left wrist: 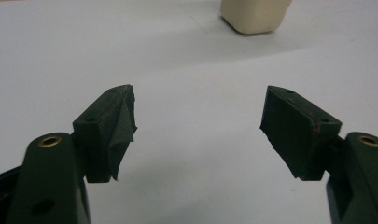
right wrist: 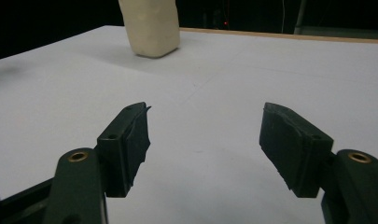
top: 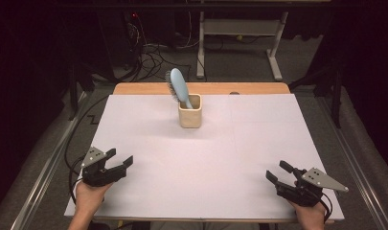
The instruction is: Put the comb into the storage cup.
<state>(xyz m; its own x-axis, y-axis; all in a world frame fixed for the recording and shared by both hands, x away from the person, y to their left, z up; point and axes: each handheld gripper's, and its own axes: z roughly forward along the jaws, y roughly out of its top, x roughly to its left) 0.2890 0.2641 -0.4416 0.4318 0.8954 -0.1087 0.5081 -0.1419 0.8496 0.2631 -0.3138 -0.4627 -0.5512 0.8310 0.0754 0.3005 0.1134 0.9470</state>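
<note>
White paper covers the desk (top: pixel 148 191). Mid-desk toward the far edge, a brush (top: pixel 178 87) stands in a cup (top: pixel 190 111). Left tool (top: pixel 120 160) and right tool (top: pixel 276 173) rest near the front corners, jaws wide, empty. Judging by this, handling hasn't begun or is over.

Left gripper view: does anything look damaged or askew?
Yes. The padding on the left claw is frayed and peeling at one fingertip. On the table, the hairbrush leans tilted in the cup; nothing is spilled.

A white table (top: pixel 148 191) stands before tangled floor cables (top: pixel 148 52).
</note>
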